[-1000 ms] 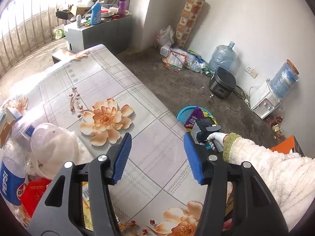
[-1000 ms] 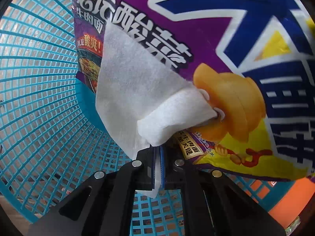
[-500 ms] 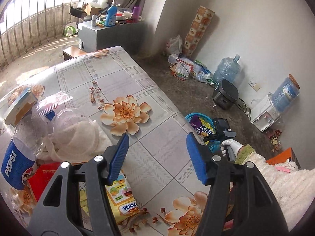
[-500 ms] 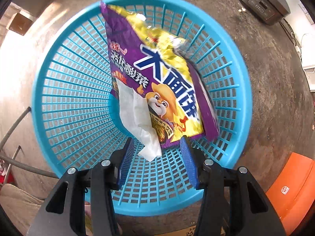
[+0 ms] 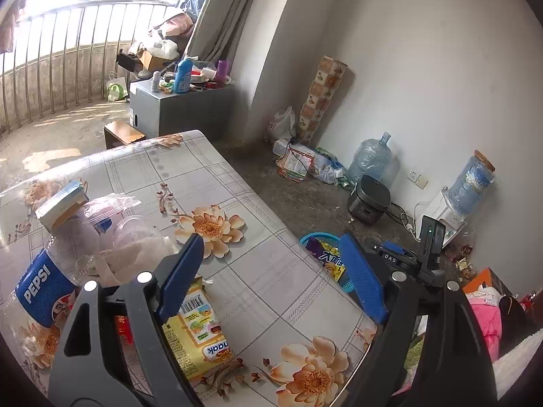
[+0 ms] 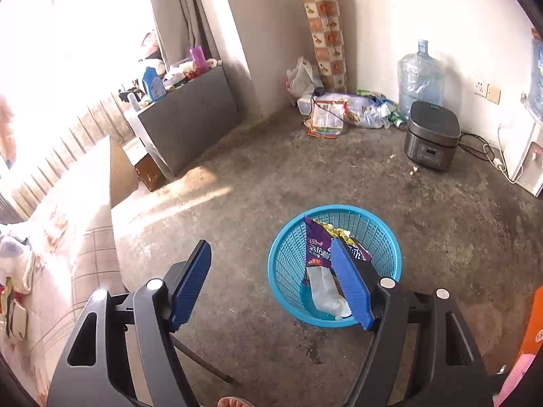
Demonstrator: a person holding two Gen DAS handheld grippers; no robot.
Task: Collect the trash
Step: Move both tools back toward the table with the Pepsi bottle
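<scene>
A blue mesh basket [image 6: 288, 271] stands on the floor with a purple snack bag [image 6: 317, 247] and a white tissue [image 6: 325, 291] inside; it also shows in the left wrist view [image 5: 317, 237]. My right gripper [image 6: 271, 281] is open and empty, raised above the floor left of the basket. My left gripper [image 5: 271, 278] is open and empty over the table [image 5: 264, 271]. On the table lie a yellow snack wrapper [image 5: 195, 329], a Pepsi bottle [image 5: 44, 281], a clear plastic cup [image 5: 132, 237], white tissue [image 5: 118, 261], a clear wrapper [image 5: 108, 207] and a small box [image 5: 61, 203].
A rice cooker [image 6: 431, 134], a water jug [image 6: 419, 78], a water dispenser [image 6: 529, 159] and floor litter [image 6: 342, 112] line the far wall. A grey cabinet [image 6: 190, 115] stands at the left. An orange box [image 6: 534, 325] sits at the right edge.
My right gripper let go of the white tissue into the basket, opened, and rose up and away from it. My left gripper lifted and drew back over the table.
</scene>
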